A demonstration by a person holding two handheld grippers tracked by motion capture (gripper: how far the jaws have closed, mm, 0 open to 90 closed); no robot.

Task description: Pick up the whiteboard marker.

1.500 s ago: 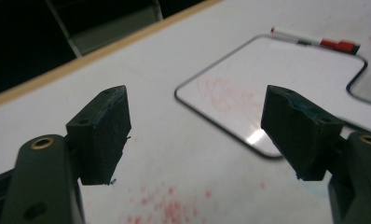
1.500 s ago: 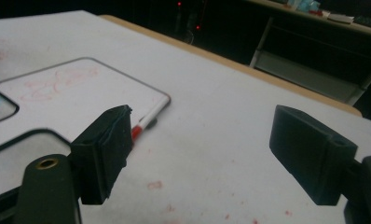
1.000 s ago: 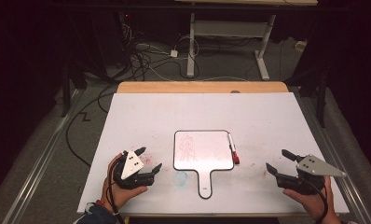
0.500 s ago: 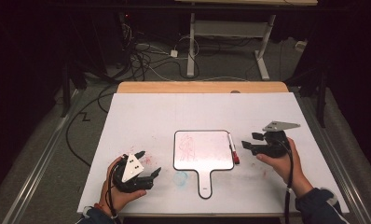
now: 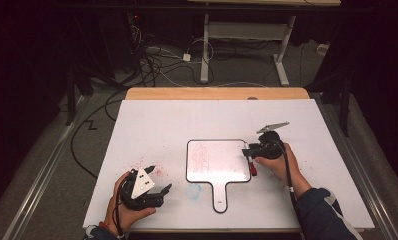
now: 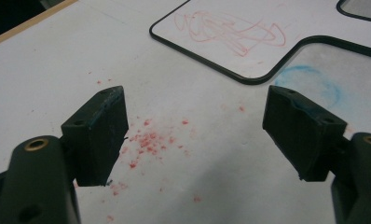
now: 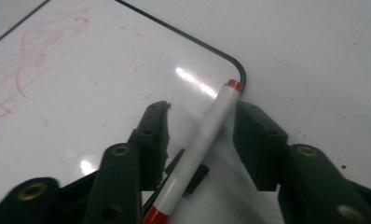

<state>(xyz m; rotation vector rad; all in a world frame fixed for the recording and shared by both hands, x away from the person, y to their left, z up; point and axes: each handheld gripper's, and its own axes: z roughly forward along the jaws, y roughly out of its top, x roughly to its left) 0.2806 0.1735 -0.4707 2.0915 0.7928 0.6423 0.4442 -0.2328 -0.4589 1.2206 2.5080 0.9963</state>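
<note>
A small white board (image 5: 217, 160) with a black rim, a handle and a red scribble lies in the middle of the table. A white marker with red ends (image 5: 250, 162) rests along its right edge. My right gripper (image 5: 248, 149) is lowered over it. In the right gripper view the marker (image 7: 207, 135) lies between the jaws of the right gripper (image 7: 203, 112), which have just been closing. A gap still shows on the left side. My left gripper (image 5: 159, 178) rests open at the front left, its jaws (image 6: 195, 112) wide apart over red specks (image 6: 146, 140).
A white sheet (image 5: 187, 120) covers the wooden table (image 5: 217, 93). A blue smudge (image 5: 193, 190) marks the sheet left of the board's handle. Cables and desk legs lie on the floor beyond the far edge.
My right gripper has moved from the table's front right leftward and down to the marker at the board's edge, and its jaws have narrowed around it. The left gripper has stayed put.
</note>
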